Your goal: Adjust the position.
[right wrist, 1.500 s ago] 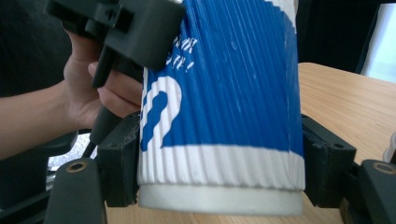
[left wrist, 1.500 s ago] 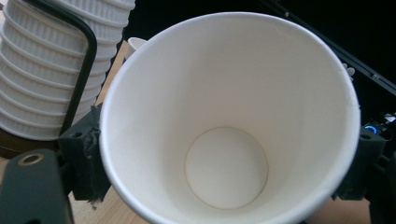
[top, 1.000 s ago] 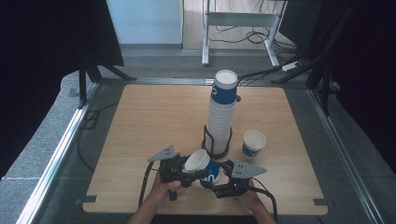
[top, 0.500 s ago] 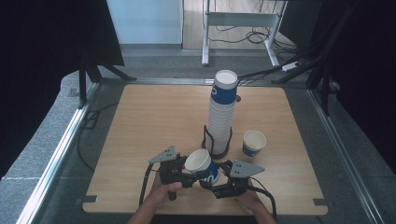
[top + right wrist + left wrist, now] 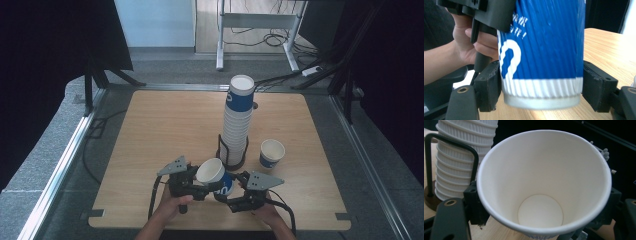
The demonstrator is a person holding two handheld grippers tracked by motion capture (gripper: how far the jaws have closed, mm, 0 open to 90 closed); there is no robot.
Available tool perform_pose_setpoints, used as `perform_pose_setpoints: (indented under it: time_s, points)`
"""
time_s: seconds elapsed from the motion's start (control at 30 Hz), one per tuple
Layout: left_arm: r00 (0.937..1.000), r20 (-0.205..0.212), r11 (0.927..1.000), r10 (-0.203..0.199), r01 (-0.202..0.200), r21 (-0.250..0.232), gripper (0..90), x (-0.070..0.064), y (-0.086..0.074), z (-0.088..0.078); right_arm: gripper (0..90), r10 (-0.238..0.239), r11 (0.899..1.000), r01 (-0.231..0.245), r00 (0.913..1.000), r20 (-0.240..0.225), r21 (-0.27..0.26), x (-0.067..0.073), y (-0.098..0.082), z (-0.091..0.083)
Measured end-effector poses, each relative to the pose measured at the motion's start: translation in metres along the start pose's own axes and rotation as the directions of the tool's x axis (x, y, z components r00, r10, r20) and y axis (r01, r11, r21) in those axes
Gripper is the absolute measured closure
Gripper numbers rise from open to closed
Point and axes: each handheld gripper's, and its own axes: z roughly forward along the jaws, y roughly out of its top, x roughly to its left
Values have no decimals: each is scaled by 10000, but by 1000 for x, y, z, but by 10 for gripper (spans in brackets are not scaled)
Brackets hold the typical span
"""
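Observation:
A blue ribbed paper cup (image 5: 212,171) with a white inside hangs tilted over the table's front edge, between both grippers. My left gripper (image 5: 205,184) comes in from the left and is shut on the cup's upper part; in the left gripper view I look into the cup (image 5: 541,182) with the left gripper (image 5: 542,203) at its sides. My right gripper (image 5: 227,194) comes from the right at the cup's base. In the right gripper view the cup (image 5: 544,50) sits between the right gripper (image 5: 541,86); its jaws have just been opening and the pads (image 5: 489,85) barely clear it.
A tall stack of cups (image 5: 239,120) stands in a black wire holder (image 5: 231,159) just behind the grippers. One upright cup (image 5: 272,152) stands to its right. The wooden table (image 5: 165,130) has free room at left and back.

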Motion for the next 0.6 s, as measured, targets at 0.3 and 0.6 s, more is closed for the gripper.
perform_pose_setpoints:
  time_s: [0.3, 0.6]
  points:
    - [9996, -147, 9997, 243, -242, 75, 200, -2, 2, -1, 232, 48, 10000, -48, 10000, 38, 71, -1, 0, 0]
    - [9981, -260, 9981, 565, -558, 254, 200, -5, 4, -1, 217, 18, 9998, -18, 10000, 2, 216, -1, 1, -1]
